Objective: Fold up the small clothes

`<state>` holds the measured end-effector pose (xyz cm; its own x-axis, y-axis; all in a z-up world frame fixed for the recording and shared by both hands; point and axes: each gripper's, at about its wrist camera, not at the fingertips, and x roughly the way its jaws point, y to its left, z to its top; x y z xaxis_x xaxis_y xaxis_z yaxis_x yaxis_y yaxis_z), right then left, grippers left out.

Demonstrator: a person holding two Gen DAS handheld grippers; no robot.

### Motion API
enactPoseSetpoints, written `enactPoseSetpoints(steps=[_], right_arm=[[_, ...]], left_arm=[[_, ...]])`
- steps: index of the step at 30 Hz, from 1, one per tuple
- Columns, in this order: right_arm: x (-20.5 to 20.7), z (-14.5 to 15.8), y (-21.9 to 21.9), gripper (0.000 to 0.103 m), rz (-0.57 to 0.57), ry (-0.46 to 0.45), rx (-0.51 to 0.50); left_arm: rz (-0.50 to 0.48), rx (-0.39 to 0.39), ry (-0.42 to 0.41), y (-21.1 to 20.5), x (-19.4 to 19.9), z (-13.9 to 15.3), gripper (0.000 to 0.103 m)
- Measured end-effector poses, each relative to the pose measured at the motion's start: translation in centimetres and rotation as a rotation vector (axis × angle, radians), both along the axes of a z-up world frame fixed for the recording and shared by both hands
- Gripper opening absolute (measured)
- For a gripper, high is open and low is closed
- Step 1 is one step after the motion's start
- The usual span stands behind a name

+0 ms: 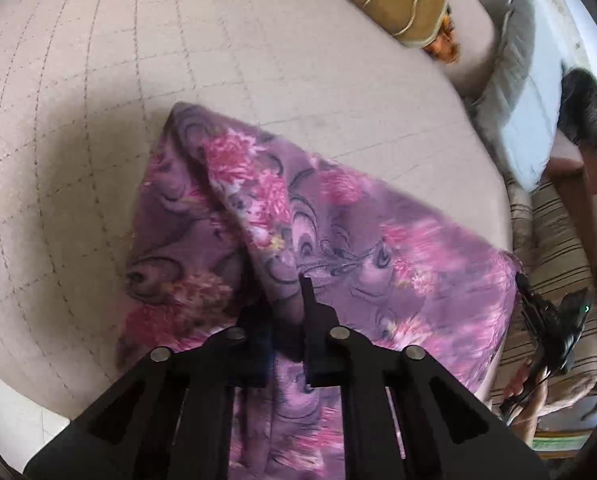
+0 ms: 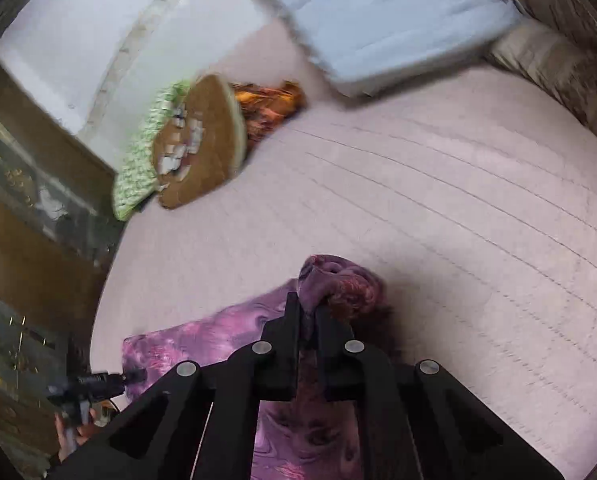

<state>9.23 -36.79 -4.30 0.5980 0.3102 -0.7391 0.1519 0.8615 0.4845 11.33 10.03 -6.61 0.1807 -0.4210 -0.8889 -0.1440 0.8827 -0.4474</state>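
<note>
A purple cloth with pink flowers hangs lifted over the pale pink quilted bed. My left gripper is shut on one edge of the cloth; the fabric drapes over its left finger. My right gripper is shut on a bunched corner of the same cloth, which stretches off to the left. The right gripper also shows at the cloth's far corner in the left wrist view. The left gripper and the hand holding it show in the right wrist view.
A brown cushion and a green-and-white cushion lie at the bed's far side, with an orange patterned cloth behind. A pale blue pillow lies at the head. A striped cover lies beside the bed.
</note>
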Motion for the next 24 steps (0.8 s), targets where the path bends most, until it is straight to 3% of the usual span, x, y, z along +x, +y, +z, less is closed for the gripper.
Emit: enactPoseSetpoints(steps=[4, 5, 7, 9, 11, 13, 15, 16, 19, 22, 24], right_arm=[[0.4, -4.4, -0.6, 0.008, 0.001, 0.147, -0.034], [-0.2, -4.4, -0.7, 0.016, -0.006, 0.135, 0.004], [-1.9, -3.1, -1.2, 0.021, -0.031, 0.103, 0.106], [-3.8, -2.1, -0.4, 0.028, 0.014, 0.066, 0.156], [-5.5, -1.9, 1.3, 0.027, 0.071, 0.039, 0.094], [-6.9, -2.8, 3.1, 0.021, 0.135, 0.06, 0.015], [-7.7, -5.1, 4.8, 0.019, 0.164, 0.127, -0.111], [-7.8, -5.2, 4.9, 0.019, 0.165, 0.109, -0.13], [-8.6, -3.0, 6.1, 0.026, 0.142, 0.077, -0.189], [-10.1, 0.0, 7.5, 0.028, 0.18, -0.024, -0.118], [-10.9, 0.5, 8.9, 0.029, 0.227, -0.034, -0.095]], left_arm=[[0.022, -0.047, -0.002, 1.2, -0.5, 0.8, 0.008], [0.013, -0.062, -0.013, 1.7, -1.1, 1.5, 0.008], [-0.016, -0.086, -0.023, 1.8, -2.1, 2.6, 0.011], [-0.053, -0.108, -0.035, 1.3, -3.3, 3.0, 0.037], [-0.083, -0.075, -0.059, 0.1, -4.4, 2.8, 0.046], [-0.119, 0.016, -0.04, -1.5, -4.7, 1.2, 0.046], [-0.133, 0.063, -0.056, -1.9, -5.3, 0.8, 0.043], [-0.143, 0.069, -0.058, -1.9, -5.3, 1.2, 0.042], [-0.119, 0.008, -0.06, 0.0, -5.9, 2.9, 0.042], [-0.103, -0.049, -0.074, 2.2, -6.8, 4.3, 0.044], [-0.113, -0.102, -0.059, 2.8, -7.8, 4.2, 0.052]])
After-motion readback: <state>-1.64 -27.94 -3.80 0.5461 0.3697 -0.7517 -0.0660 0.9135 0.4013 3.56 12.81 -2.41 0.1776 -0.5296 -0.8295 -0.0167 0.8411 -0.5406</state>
